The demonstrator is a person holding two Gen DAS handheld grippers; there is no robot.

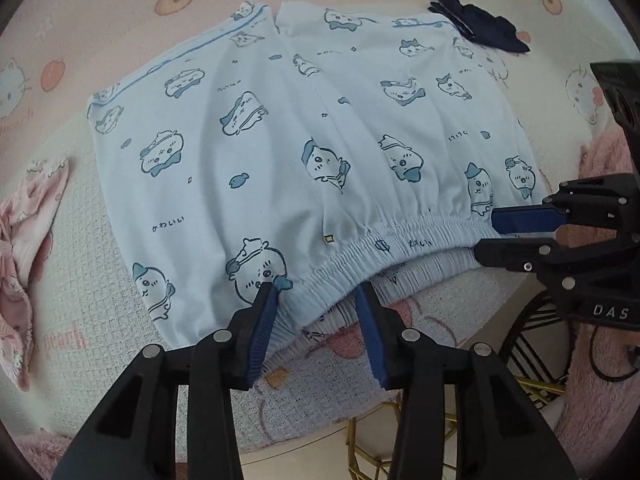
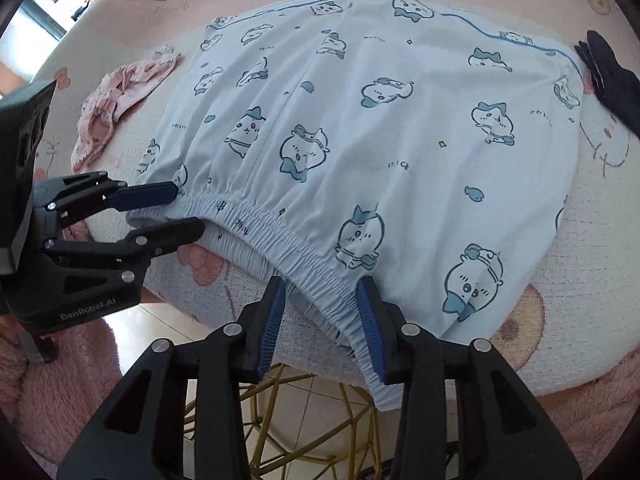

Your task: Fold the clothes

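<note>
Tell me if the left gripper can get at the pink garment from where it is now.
Probably yes. The left gripper is open at the waistband of the blue shorts, and the pink garment lies uncovered on its side, with only bare blanket between.

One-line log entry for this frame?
left tool: open | right tool: open | both at waistband | shorts: flat, unfolded

The shorts (image 1: 304,152) are pale blue, printed with white cartoon creatures outlined in darker blue, small blue fish and a blue stripe along the hems. Under the shorts lies a cream and pink blanket (image 1: 100,280) with cat faces and peach circles. Beside them sit a pink patterned garment (image 2: 120,96) and navy cloth (image 1: 480,24).
</note>
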